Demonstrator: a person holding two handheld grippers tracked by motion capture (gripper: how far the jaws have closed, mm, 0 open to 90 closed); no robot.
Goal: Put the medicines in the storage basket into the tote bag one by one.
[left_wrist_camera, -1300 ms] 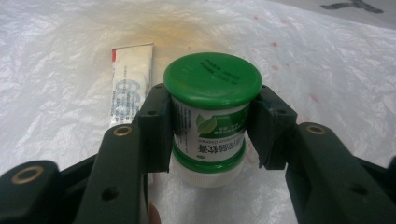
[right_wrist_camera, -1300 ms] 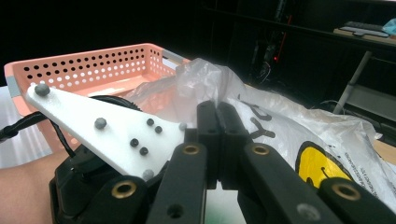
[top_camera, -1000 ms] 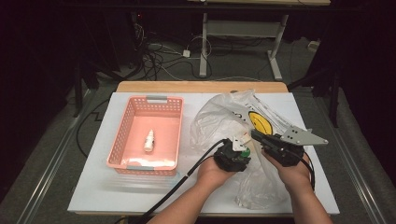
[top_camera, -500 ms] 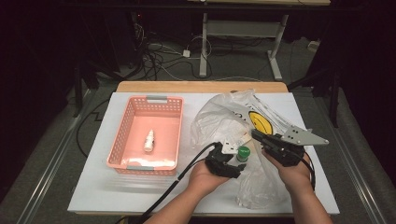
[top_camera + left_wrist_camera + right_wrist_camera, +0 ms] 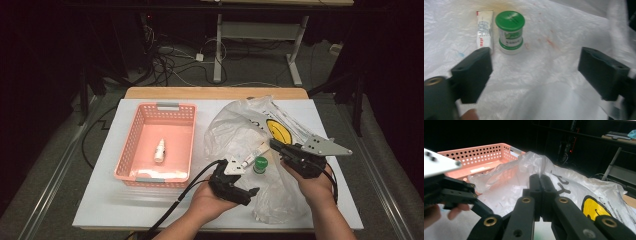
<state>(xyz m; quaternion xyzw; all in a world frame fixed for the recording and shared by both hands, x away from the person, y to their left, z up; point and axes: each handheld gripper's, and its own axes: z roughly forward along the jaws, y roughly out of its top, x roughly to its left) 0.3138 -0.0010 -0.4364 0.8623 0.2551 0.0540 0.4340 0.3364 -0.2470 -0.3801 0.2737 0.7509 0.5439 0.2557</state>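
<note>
left claw (image 5: 534,72): jaws just opened wide, nothing between
right claw (image 5: 540,178): pinching plastic bag (image 5: 235,132)
green-capped jar (image 5: 260,164): beside tube (image 5: 253,154)
basket (image 5: 131,145): left, small bottle (image 5: 159,150) inside

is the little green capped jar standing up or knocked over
Upright. The small green-lidded white jar stands on its base on the clear crinkled plastic bag, round lid on top, beside a white tube lying flat.

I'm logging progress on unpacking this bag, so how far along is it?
Done: a small bottle lies in the pink basket. In hand: the right tongs pinch the plastic bag shut on its film; the left tongs have just been opening, nothing between them, with the green-capped jar and tube lying free on the bag. Left: jar and tube look likely to go to the basket next.
</note>
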